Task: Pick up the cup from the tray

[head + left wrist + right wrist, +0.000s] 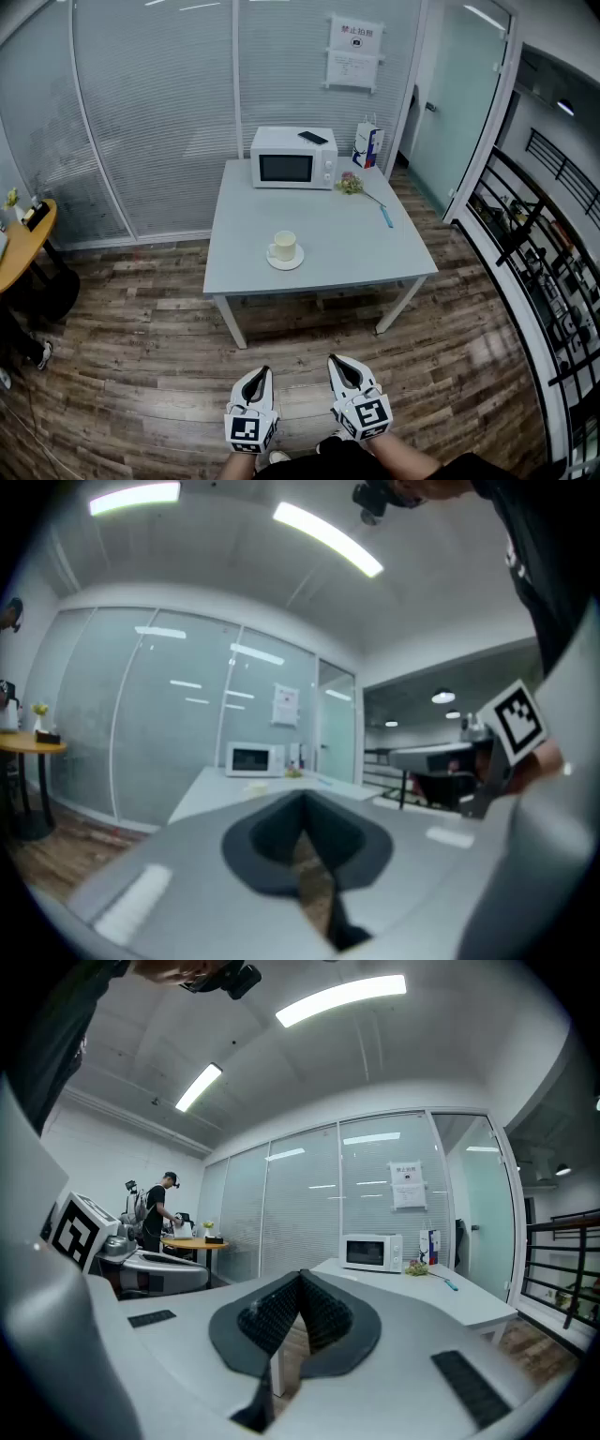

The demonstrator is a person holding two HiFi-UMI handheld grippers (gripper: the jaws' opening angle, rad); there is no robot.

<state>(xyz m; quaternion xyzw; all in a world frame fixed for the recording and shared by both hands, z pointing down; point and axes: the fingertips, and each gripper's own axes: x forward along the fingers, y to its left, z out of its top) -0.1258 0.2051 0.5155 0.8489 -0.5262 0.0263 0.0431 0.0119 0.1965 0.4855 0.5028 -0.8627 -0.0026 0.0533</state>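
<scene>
Cream cup: small pale ceramic-looking cup (284,246), upright on a little round white tray (296,263). Looks like its handle faces the left side of the head view, but it's pretty tiny from here.
Where it sits: towards the near edge of a pale grey rectangular table (328,234), a bit left of the middle, with nothing crowding it.
Other table stuff: boxy white microwave (292,157) at the far edge with a flat dark gadget (312,138) on top, a blue-and-white carton (367,145) just beside it, a small bunch of flowers (351,184) and a thin blue pen (386,217). All well apart from the cup.
Left gripper (302,799): clenched, tips meeting, nothing between them. Held low by the person's body over the wooden plank floor (141,347).
Right gripper (301,1275): same deal, pinched closed on nothing.
Step in hand: honestly not really started. I'd call this the approach, since both tongs are well short of the table.
Next move: I reckon it's get closer, spread one set of jaws, bring them round the cup's body, squeeze, then lift straight up so the tray stays put.
</scene>
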